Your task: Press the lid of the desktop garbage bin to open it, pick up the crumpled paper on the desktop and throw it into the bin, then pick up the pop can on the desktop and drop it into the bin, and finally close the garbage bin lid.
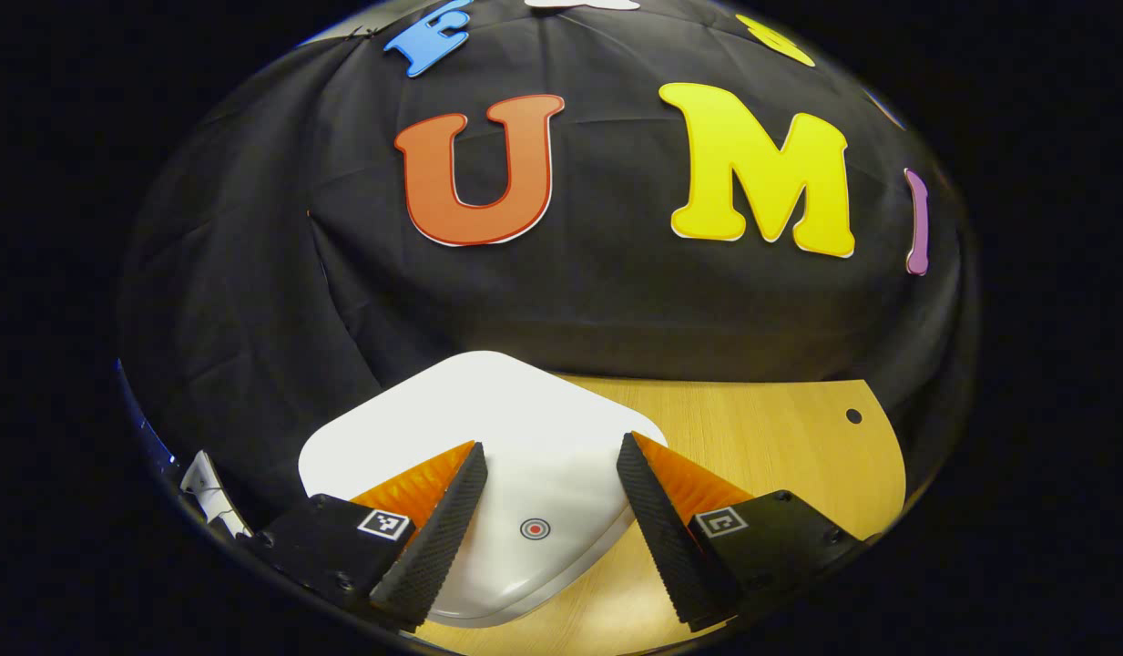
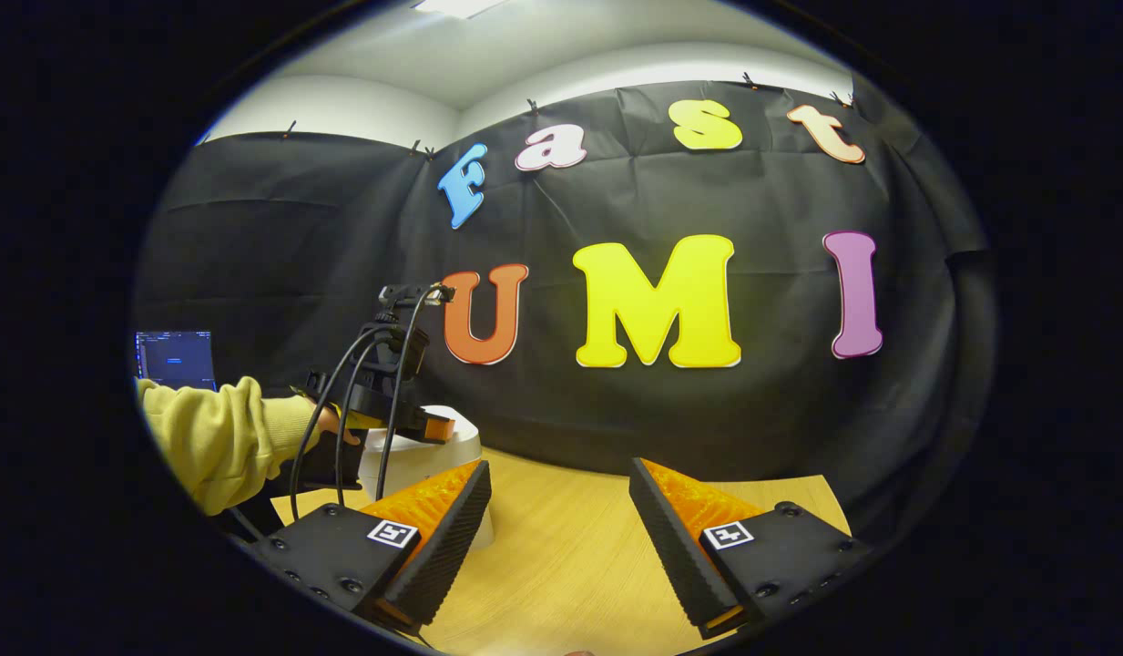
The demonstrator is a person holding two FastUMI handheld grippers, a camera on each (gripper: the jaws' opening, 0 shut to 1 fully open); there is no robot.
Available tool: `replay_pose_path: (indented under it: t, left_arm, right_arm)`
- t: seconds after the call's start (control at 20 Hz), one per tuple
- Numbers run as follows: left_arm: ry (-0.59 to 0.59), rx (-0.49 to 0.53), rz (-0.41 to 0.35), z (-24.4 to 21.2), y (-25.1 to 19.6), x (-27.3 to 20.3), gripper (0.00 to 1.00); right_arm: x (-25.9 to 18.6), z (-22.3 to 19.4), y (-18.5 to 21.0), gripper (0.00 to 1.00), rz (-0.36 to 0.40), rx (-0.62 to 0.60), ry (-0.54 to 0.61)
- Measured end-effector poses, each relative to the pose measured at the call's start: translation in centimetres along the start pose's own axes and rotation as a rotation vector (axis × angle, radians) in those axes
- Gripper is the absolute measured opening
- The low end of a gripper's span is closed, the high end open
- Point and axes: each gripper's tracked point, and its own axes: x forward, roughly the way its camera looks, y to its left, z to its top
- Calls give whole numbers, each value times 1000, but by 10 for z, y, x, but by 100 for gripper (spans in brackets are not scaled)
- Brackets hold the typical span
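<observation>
Left gripper (image 1: 550, 474) spread wide, poised over closed white rounded-square bin lid (image 1: 515, 419) on pale wooden desktop (image 1: 752, 437), right gripper (image 2: 559, 497) also gaping, empty, yellow sleeve (image 2: 219, 437) steering left tool above bin

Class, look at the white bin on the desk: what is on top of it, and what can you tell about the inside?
The bin has its white lid lying closed, with a small round mark near the front edge. The left gripper is above it, fingers apart. The inside is hidden by the lid.
</observation>
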Motion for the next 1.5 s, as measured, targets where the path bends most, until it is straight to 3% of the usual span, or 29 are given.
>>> replay_pose_path:
  t: [0.3, 0.7, 1.2, 1.5]
  left_arm:
    - [-175, 89, 1, 14, -8, -17, 94]
    - [-419, 16, -92, 29, -43, -98, 98]
    - [-592, -18, -149, 54, -72, -155, 98]
    - [-637, -47, -129, 53, -75, -177, 98]
  right_arm:
    - [0, -3, 1, 97, -5, -33, 5]
    - [10, -8, -10, 97, -51, -84, 31]
    - [28, -1, -46, 97, -142, -105, 15]
    - [25, 2, -46, 99, -121, -131, 14]
